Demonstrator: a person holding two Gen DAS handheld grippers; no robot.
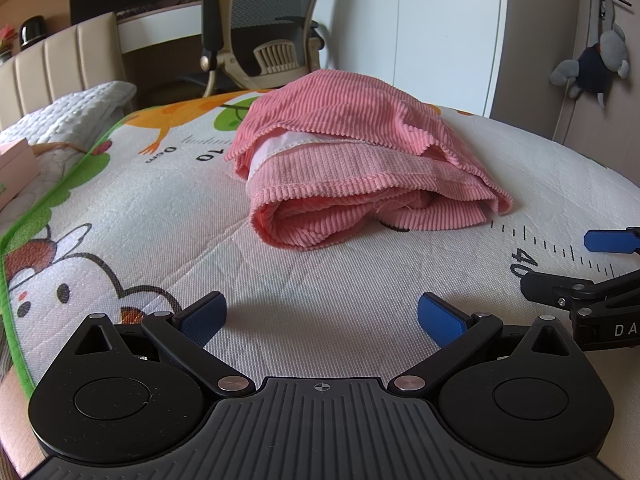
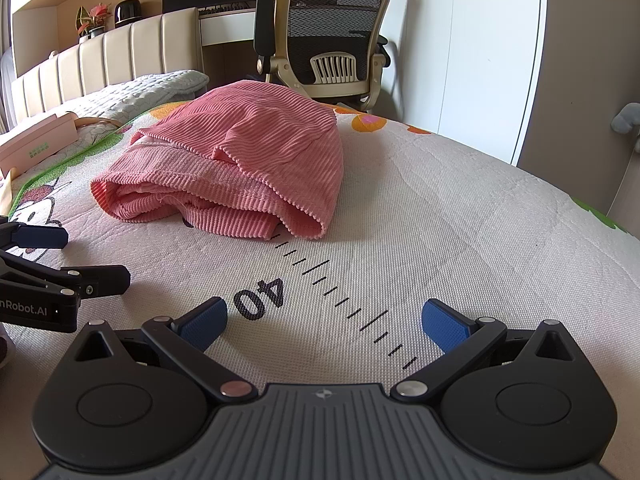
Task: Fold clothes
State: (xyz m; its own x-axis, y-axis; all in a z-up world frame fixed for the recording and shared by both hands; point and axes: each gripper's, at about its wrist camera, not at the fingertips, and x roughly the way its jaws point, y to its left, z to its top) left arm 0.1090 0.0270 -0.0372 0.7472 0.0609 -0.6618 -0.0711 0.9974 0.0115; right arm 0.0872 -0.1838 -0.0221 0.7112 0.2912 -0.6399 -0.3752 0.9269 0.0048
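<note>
Sitting folded on the printed mat (image 1: 160, 208) over the bed, the pink corduroy garment (image 1: 352, 160) lies in a loose bundle ahead of both tools, touching neither. Left tool (image 1: 322, 316) and right tool (image 2: 325, 320) hover side by side just above the mat, jaws spread wide, nothing held. Office chair (image 2: 328, 32) stands behind the bed

One pink garment (image 1: 360, 160); two tools, left (image 1: 322, 320), right (image 2: 324, 324); one office chair (image 1: 264, 24); one mat (image 1: 160, 220).
</note>
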